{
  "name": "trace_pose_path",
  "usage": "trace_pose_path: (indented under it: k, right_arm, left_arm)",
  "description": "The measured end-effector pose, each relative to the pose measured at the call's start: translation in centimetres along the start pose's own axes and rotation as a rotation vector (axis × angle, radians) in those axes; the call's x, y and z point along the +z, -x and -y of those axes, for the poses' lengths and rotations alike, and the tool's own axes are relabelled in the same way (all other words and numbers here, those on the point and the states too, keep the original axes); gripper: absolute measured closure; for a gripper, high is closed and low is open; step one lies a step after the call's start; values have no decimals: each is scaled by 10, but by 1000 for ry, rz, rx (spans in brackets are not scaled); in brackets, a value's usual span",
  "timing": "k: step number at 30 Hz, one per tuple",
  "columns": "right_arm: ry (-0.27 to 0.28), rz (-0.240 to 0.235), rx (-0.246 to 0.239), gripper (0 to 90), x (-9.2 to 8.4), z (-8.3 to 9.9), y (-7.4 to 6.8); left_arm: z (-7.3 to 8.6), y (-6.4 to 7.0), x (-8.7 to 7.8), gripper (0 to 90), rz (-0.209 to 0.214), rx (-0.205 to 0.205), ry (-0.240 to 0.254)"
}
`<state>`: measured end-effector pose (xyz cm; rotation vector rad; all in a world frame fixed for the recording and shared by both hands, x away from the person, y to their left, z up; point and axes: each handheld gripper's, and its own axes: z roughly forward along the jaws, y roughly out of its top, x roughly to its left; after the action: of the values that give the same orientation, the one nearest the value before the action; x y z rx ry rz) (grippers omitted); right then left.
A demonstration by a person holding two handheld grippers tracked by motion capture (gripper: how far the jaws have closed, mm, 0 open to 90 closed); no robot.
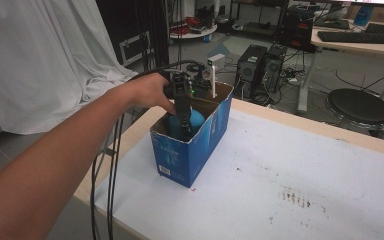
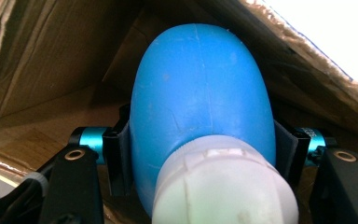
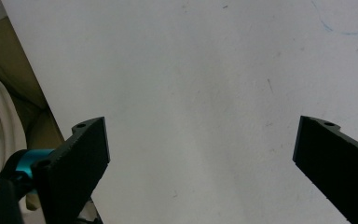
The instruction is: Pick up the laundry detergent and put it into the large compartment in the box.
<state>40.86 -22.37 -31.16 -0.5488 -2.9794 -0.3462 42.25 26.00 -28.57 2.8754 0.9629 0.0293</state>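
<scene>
Inside the open blue cardboard box on the desk, the left tongs clamp a blue rubber bulb with a white plastic neck. Lower it straight, clear of the walls, before releasing. Right tongs gape wide, holding nothing.

A smooth, rounded blue plastic bottle with a white ribbed screw cap sits down inside the open blue cardboard box with brown inner walls, at the table's near left corner.
</scene>
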Motion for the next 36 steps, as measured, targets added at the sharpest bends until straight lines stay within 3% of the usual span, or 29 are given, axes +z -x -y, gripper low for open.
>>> trace_pose_path:
  k: [10, 23, 28, 33, 36]
  right_arm:
    - [-2, 0, -5, 27, 0, 0, 0]
    - [-2, -1, -12, 27, 1, -2, -2]
    - [3, 2, -10, 27, 0, -1, -3]
    - [13, 6, -9, 27, -3, 0, -6]
    - [16, 12, -12, 27, -4, 1, -7]
  left_arm:
    - [1, -3, -3, 370, 12, -18, 31]
    - [8, -3, -18, 281, 6, -46, 90]
    - [13, -1, -35, 270, 6, -77, 142]
    - [15, 5, -49, 249, -13, -89, 163]
    - [17, 12, -67, 249, -29, -92, 186]
